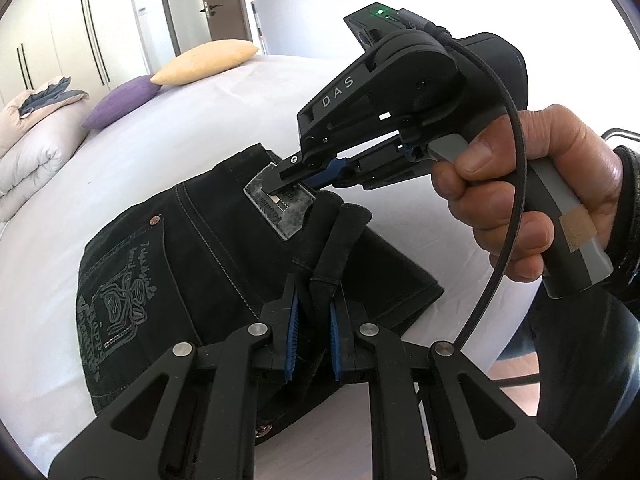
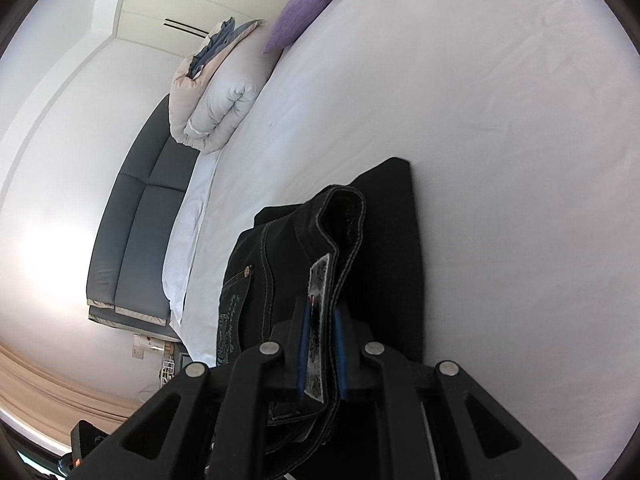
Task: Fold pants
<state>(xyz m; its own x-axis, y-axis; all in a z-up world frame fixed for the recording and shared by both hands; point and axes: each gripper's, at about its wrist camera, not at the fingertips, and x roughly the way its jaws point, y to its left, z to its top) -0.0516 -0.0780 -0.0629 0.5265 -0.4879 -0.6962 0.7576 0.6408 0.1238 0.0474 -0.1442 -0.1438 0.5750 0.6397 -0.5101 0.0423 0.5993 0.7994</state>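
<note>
Black jeans (image 1: 192, 248) lie partly folded on the white bed (image 1: 160, 140), back pocket embroidery facing up. At the bottom of the left wrist view, my left gripper (image 1: 314, 320) is shut on a raised fold of the waistband. A hand (image 1: 532, 200) holds my right gripper (image 1: 280, 188), which is shut on the waistband at the grey patch (image 1: 280, 208). In the right wrist view the right gripper (image 2: 322, 344) pinches that patch (image 2: 320, 320) and the waistband edge between its blue pads. The rest of the jeans (image 2: 384, 240) lies dark on the sheet beyond.
A purple pillow (image 1: 120, 104) and a yellow pillow (image 1: 204, 62) lie at the far end of the bed. A folded duvet (image 1: 32, 140) is piled at the far left corner. A dark sofa (image 2: 136, 232) stands beside the bed (image 2: 500, 160). Wardrobe doors (image 1: 80, 40) stand behind.
</note>
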